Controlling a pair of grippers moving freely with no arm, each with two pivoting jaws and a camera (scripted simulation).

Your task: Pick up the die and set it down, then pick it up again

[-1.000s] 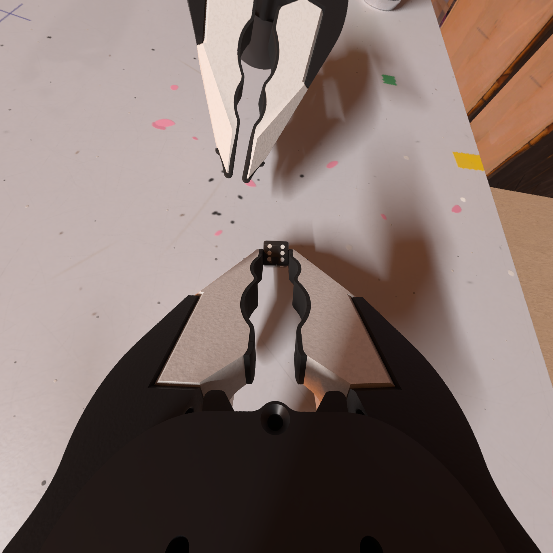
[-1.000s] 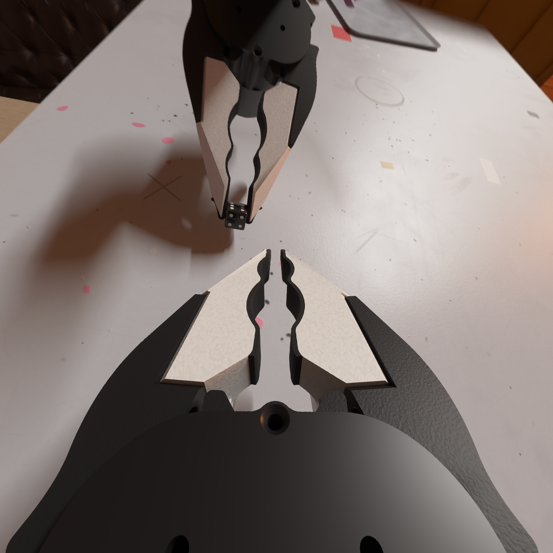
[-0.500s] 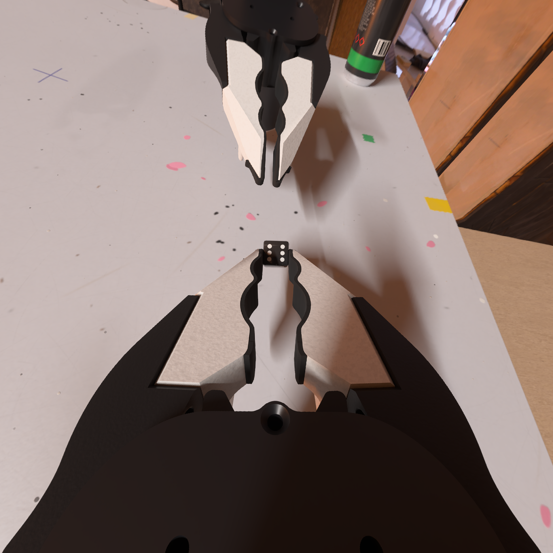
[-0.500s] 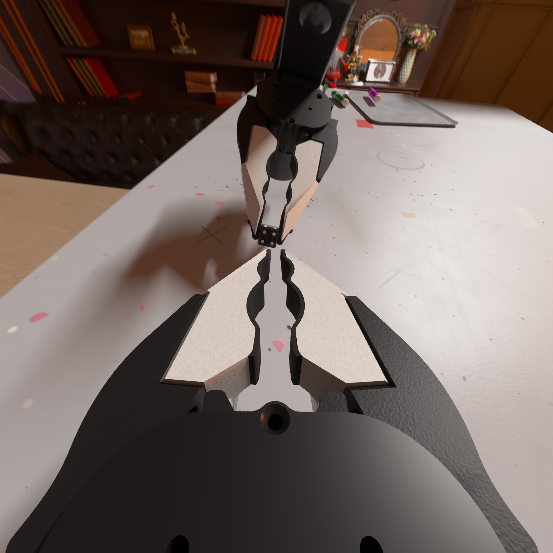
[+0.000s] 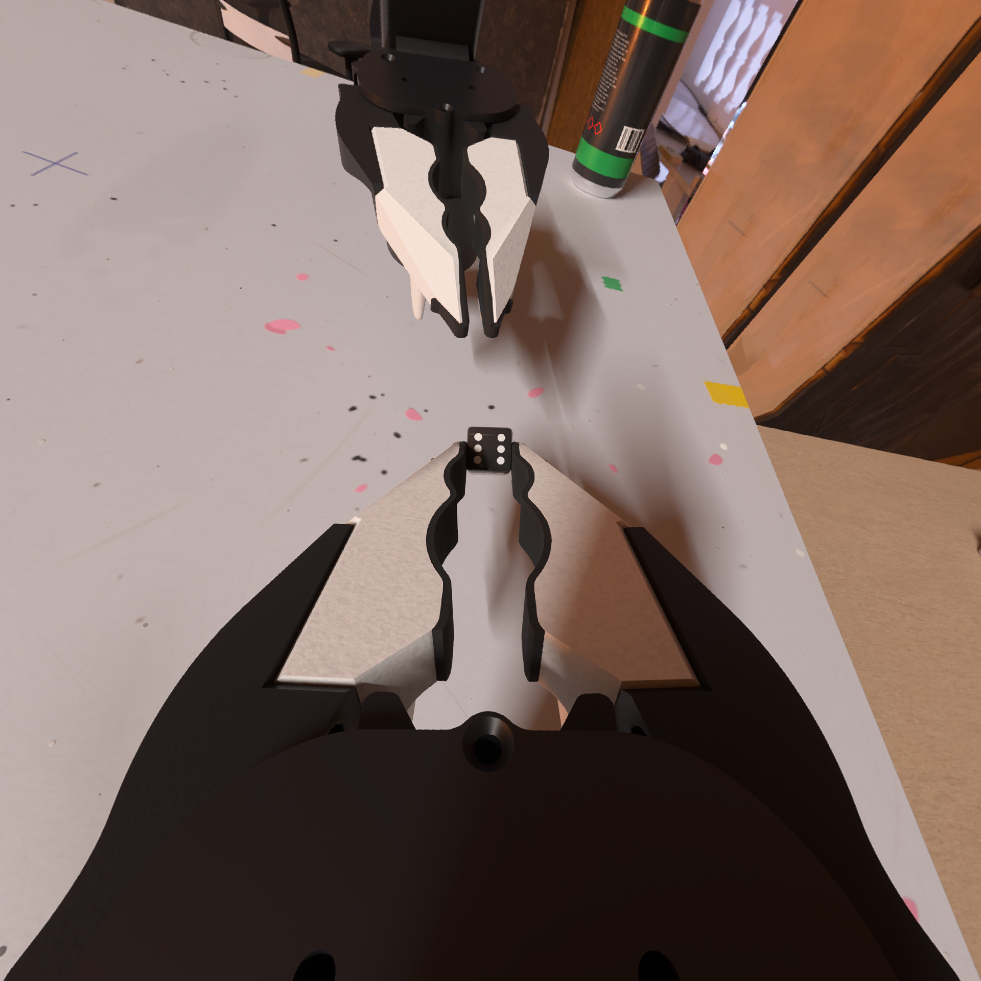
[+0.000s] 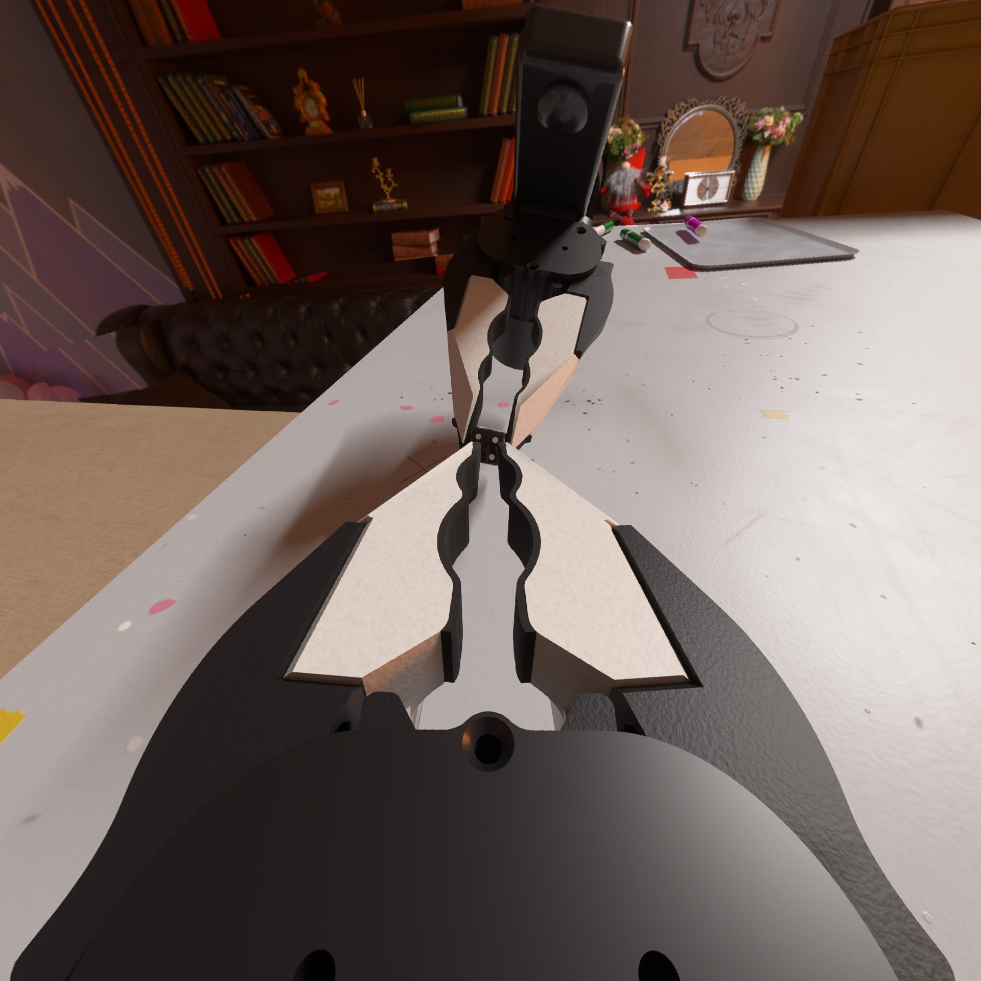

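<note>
A small black die (image 5: 489, 450) with white pips is pinched between the fingertips of my left gripper (image 5: 489, 457), held above the white speckled table (image 5: 159, 371). My right gripper (image 5: 474, 330) hangs farther ahead, facing the left one, clearly apart from the die, its fingers nearly together with nothing between them. In the right wrist view, my right gripper (image 6: 488, 452) points at the die (image 6: 488, 439), which sits in the tips of the left gripper (image 6: 489, 432) beyond it.
A black spray can with green bands (image 5: 626, 106) stands at the table's far right corner. The table's right edge (image 5: 743, 478) runs close by, with yellow tape (image 5: 724, 394) and green tape (image 5: 611, 283). A grey mat (image 6: 743, 247) with small bottles lies far off.
The left gripper keeps its hold on the die and has risen from the table. The right gripper has drawn back from it and both views have tilted up toward the room.
</note>
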